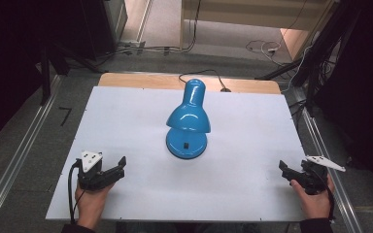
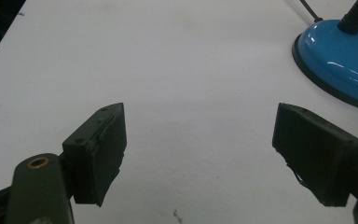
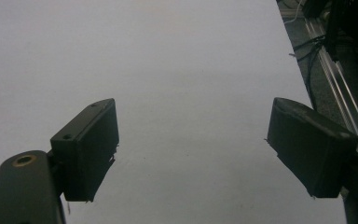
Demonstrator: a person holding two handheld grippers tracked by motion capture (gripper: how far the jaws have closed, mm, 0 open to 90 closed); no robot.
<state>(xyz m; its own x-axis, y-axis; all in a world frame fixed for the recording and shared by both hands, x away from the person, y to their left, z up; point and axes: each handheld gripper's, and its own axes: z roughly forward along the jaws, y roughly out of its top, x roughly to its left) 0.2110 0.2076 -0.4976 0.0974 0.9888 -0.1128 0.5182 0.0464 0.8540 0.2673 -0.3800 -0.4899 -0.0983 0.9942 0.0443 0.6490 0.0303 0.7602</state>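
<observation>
A glossy blue desk lamp [image 1: 188, 121] stands mid-table on a round base, its shade bent over toward me; the base edge [image 2: 340, 63] appears at the top right of the left gripper view. My left gripper [image 1: 117, 170] rests near the front left of the white table [image 1: 126, 116], open, nothing between its jaws [image 2: 198, 149]. At the front right edge my right gripper [image 1: 285, 171] is open too, with bare table between its jaws [image 3: 191, 144]. Both sit well short of the lamp.
The lamp's black cable [image 1: 209, 73] runs off the table's far edge. Metal rails [image 1: 9, 165] line the floor on both sides, and loose cables [image 1: 262, 46] lie on the floor behind. The table's right edge [image 3: 303, 93] is close to my right gripper.
</observation>
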